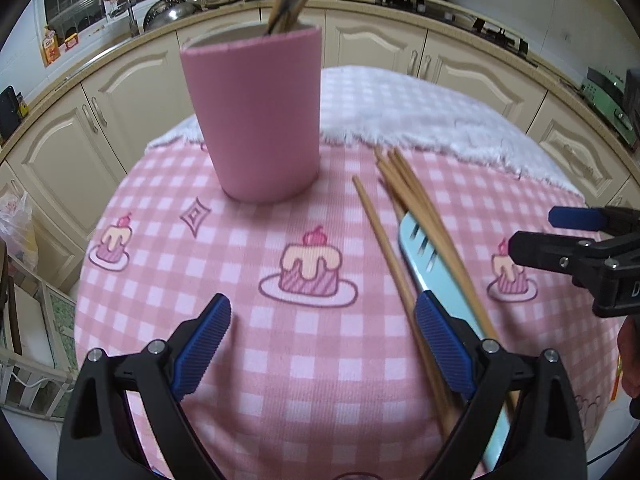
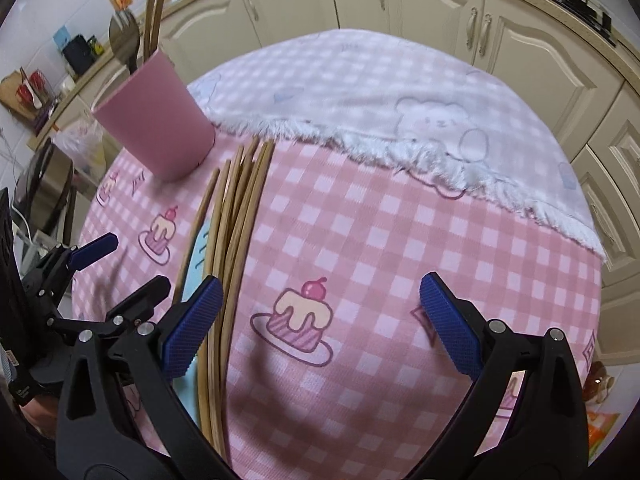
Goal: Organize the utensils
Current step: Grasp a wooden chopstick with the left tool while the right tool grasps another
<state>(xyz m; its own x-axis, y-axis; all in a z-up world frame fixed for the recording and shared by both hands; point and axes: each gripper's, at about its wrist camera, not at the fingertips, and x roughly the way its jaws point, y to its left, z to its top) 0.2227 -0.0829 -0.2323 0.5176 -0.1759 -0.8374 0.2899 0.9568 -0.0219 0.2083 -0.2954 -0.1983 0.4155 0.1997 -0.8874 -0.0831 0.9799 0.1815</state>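
Both grippers, left (image 1: 322, 344) and right (image 2: 320, 320), we hold spread and empty near the loose chopsticks (image 1: 404, 220), since the pink cup (image 1: 256, 116) beyond collects them upright.

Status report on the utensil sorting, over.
Left tool and right tool open, empty. Chopsticks and light-blue knife lie beside pink cup. Nothing in the way.

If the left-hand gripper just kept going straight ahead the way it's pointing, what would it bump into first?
Probably the pink cup. The left gripper is open and empty above the checked cloth, and the cup stands ahead, slightly left of centre. If it points downward, it would meet the cloth first.
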